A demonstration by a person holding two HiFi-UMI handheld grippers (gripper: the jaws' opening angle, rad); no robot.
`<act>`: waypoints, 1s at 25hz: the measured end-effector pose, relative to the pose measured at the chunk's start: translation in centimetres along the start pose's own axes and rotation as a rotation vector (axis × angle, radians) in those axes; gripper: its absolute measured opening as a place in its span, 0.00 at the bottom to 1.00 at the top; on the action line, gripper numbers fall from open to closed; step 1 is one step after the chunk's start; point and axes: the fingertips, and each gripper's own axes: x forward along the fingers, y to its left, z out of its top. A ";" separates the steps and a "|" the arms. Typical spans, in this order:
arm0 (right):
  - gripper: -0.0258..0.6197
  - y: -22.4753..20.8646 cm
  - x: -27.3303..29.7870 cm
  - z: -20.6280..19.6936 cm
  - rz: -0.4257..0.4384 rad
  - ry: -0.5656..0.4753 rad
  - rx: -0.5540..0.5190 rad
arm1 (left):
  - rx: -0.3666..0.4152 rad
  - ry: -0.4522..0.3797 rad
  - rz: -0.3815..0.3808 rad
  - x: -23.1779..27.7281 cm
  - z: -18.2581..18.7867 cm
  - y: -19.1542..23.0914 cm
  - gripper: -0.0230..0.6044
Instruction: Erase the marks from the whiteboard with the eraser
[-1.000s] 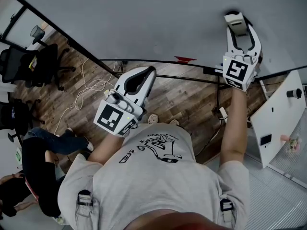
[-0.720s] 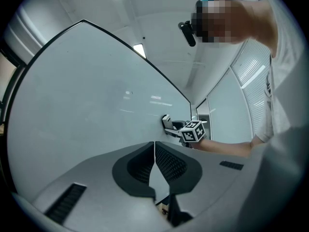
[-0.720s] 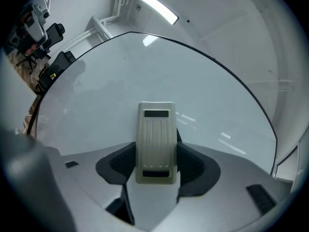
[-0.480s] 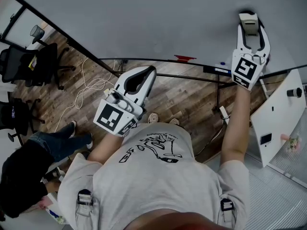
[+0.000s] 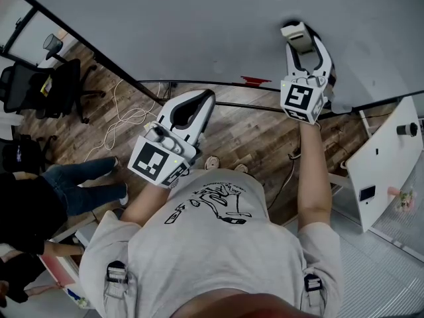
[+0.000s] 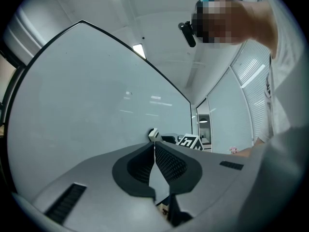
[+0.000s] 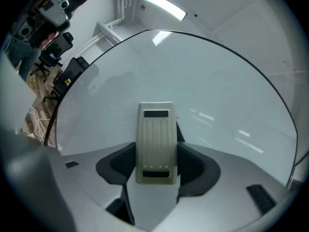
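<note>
Nearest, the person's grey printed T-shirt (image 5: 212, 244) fills the bottom of the head view. Just ahead of the chest, the left gripper (image 6: 154, 153) hangs over the brown wooden floor (image 5: 258, 131), its 2 jaws pressed together with nothing between them. Farther out, the raised right gripper (image 5: 305, 45) clamps a beige, ribbed rectangular eraser (image 7: 155, 141) between its 2 dark pads, the eraser's far end against the large pale whiteboard (image 5: 199, 25) with a thin black frame
</note>
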 end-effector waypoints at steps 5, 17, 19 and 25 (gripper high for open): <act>0.44 6.8 0.8 0.2 0.122 0.017 -0.101 | 0.007 -0.007 0.008 -0.2 0.4 -0.2 0.08; 0.44 8.5 -1.6 3.1 0.227 -0.032 0.031 | 0.009 -0.016 0.049 -1.1 0.9 0.0 0.08; 0.44 8.0 -3.0 4.2 0.240 -0.058 0.087 | 0.011 -0.017 0.051 -1.1 0.9 -0.1 0.08; 0.44 5.9 -7.6 6.9 0.296 -0.127 0.338 | 0.017 -0.018 0.060 -1.0 0.9 -0.3 0.08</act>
